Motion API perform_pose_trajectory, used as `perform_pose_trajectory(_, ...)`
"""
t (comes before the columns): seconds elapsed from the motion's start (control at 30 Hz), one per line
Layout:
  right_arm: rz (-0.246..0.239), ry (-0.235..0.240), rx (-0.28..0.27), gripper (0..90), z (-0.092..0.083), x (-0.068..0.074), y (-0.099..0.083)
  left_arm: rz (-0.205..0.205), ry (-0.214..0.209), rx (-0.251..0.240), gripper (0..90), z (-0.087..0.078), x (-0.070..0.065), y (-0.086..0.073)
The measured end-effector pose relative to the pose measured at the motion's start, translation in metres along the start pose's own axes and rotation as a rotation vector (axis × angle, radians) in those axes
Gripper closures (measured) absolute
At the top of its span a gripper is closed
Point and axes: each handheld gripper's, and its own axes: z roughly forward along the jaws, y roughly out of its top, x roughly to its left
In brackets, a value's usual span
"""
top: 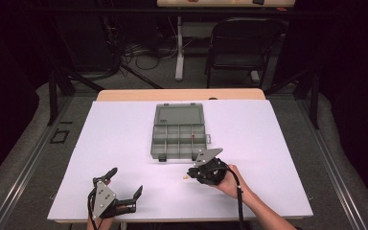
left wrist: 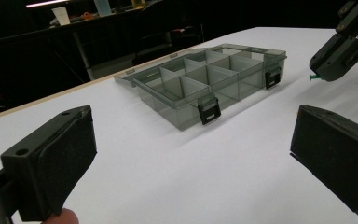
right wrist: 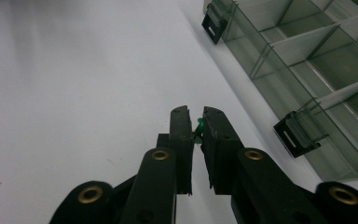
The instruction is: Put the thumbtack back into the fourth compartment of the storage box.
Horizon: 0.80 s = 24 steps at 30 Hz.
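A white-topped table (top: 268,143) carries one open grey compartment box (top: 179,139), lying toward the middle of the far edge, its lid folded back flat on the surface.

From where I stand, the left tongs (top: 124,184) sit low at about seven o'clock, held in the person's left hand (top: 101,221), the jaws spread wide apart with nothing between them, their pads (left wrist: 70,154) facing each other across the gap. The right tongs (top: 189,174) hang at about five o'clock, gripped by the right hand (top: 229,181), the forearm running in from the bottom edge. Their tips point toward nine o'clock, the jaws drawn nearly together and pinching something small and green.
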Motion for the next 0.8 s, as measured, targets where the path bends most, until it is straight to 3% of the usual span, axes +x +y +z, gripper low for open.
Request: perform_pose_trajectory(0.8,0.039,-0.072,-0.031,82.8,-0.025,-0.019,-0.001,0.001,0.002,-0.002,0.0,0.0,0.0,0.0)
